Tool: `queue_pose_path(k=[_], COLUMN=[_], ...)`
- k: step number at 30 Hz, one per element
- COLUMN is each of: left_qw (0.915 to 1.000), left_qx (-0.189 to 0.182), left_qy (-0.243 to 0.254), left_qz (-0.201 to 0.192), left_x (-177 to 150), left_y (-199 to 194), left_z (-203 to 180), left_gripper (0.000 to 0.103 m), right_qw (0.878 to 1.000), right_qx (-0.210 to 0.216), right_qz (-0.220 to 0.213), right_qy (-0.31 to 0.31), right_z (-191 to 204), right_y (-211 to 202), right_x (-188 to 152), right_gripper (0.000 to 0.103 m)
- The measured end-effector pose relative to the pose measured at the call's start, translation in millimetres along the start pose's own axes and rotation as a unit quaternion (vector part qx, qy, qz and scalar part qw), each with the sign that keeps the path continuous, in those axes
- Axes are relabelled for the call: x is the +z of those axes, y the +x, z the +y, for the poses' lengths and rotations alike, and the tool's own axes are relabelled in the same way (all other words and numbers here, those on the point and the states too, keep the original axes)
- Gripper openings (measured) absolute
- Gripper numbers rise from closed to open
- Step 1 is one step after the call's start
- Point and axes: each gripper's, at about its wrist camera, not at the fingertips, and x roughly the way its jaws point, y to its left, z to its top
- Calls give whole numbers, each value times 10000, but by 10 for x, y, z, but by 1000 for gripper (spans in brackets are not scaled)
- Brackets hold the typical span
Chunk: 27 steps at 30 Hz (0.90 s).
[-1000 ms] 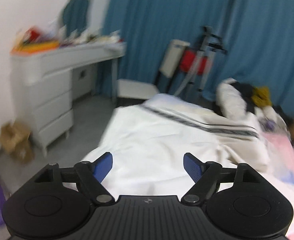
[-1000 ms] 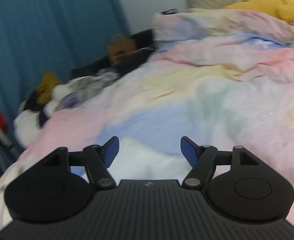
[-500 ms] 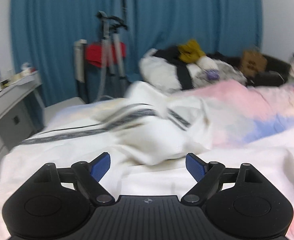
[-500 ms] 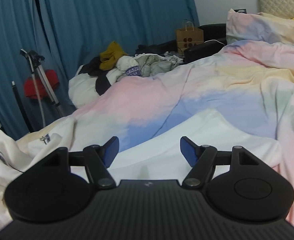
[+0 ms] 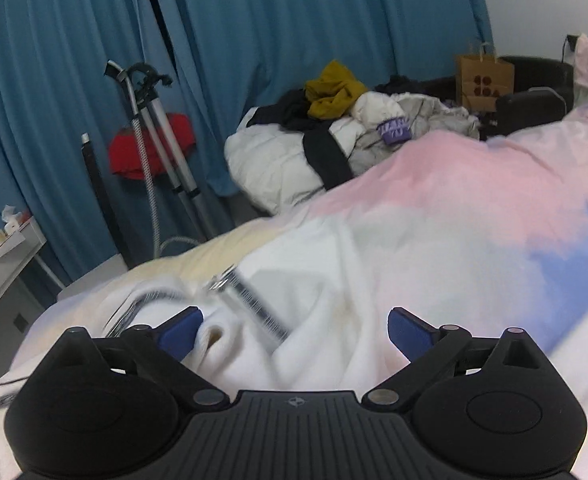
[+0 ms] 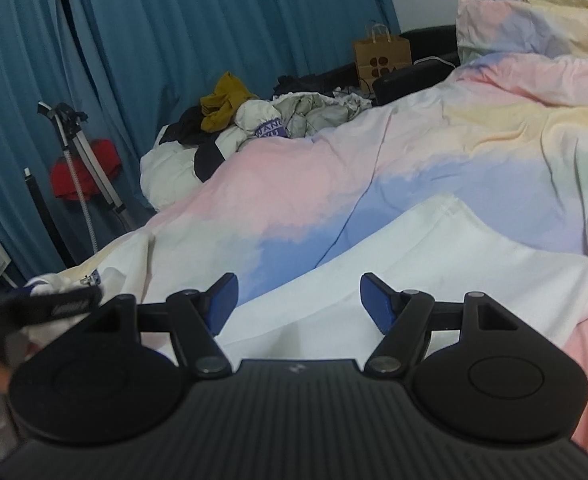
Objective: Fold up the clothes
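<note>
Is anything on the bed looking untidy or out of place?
Yes. The white garment lies crumpled on the pastel duvet, its striped trim twisted, not flat. Behind it, a pile of clothes is heaped loosely at the bed's edge.

A white garment (image 6: 434,264) lies on the pastel-covered bed (image 6: 494,140).

A pastel duvet (image 6: 474,152) in pink, blue and yellow covers the bed. At eleven o'clock a folded tripod (image 5: 161,136) leans against the blue curtain (image 5: 294,20), a red item (image 5: 149,148) behind it. At twelve lies a heap of laundry (image 5: 334,136) topped by a mustard garment (image 5: 334,90). At one o'clock stands a brown paper bag (image 5: 484,80); a white dresser (image 5: 1,272) sits at nine.
</note>
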Motion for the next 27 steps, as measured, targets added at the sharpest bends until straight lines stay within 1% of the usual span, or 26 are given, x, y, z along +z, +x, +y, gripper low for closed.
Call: queue_pose_path(k=[2,4,5,6,8,9,11,12,14,15,16,17,20,22,25,27], left_qw=[9998,9981,9970,9956,9940,9924,9898,9883,9878,9876,9871,9866,9887,9930,9975,9949], left_qx=[36,-32,-40,-35,193,236,434,507,179,130,213,318,230,42,-477,-937], left_qy=[155,545,740,933,896,802,756,771,597,475,487,529,457,362,292,355], left_qz=[-100,-275,-206,-104,599,905,1129,1211,1426,1493,1508,1513,1407,1122,431,-115], left_x=[71,87,93,98,135,155,172,171,169,169,193,221,327,459,768,1002], left_y=[139,218,302,396,704,871,1126,1231,1391,1404,1406,1408,1284,1067,557,161], left_z=[-162,-356,-438,-519,-573,-555,-508,-482,-403,-346,-342,-350,-274,-203,-122,-120], left_gripper=[100,100,100,100,89,86,83,78,45,39,20,13,9,9,9,9], right_qw=[9999,9997,9995,9993,9985,9982,9977,9976,9975,9975,9976,9975,9972,9972,9968,9962], right_qx=[-7,-34,-50,-63,-65,-71,-71,-68,-68,-78,-88,-96,-83,-87,-69,-77], right_qz=[63,90,106,128,178,202,243,260,267,258,257,274,305,284,211,136], right_qy=[108,219,277,350,521,568,623,640,652,646,642,649,673,691,773,855], right_z=[-33,-76,-100,-131,-190,-210,-227,-229,-231,-228,-227,-230,-232,-237,-264,-296], right_y=[72,138,172,206,268,294,333,350,368,372,377,386,390,371,308,263], right_x=[-4,-1,1,6,8,3,-4,-7,-15,-22,-27,-28,-35,-26,-6,20], right_gripper=[70,70,70,70,70,70,70,70,70,70,70,70,70,70,70,70])
